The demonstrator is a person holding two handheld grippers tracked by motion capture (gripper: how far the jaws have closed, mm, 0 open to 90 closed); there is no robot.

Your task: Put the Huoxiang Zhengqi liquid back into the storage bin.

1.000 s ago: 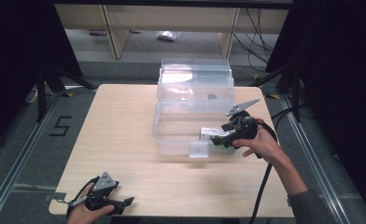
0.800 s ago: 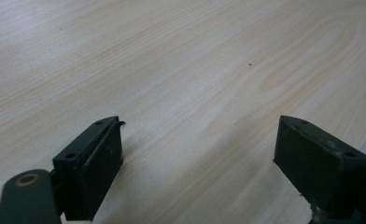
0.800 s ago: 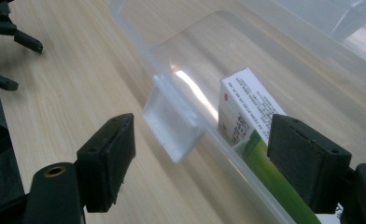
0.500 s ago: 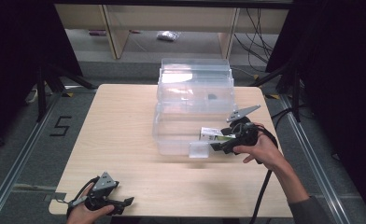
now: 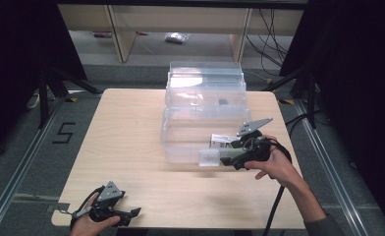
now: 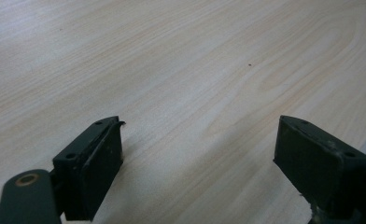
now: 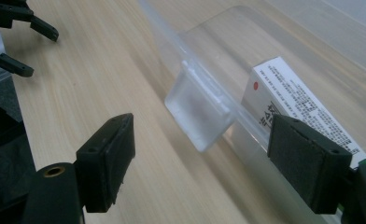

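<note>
The bench [image 5: 131,128] is pale wood-grain laminate, smooth with a soft sheen. On it the stacked bins [image 5: 204,105] are clear, glossy plastic; the latch [image 7: 200,109] at the front rim looks frosted and milky. A box [image 7: 293,105] inside the near bin is white printed card, matt. The right claw [image 7: 214,163] has matt black pads, faintly scuffed, with small screw holes. The left claw [image 6: 200,168] has the same dull black finish.
</note>
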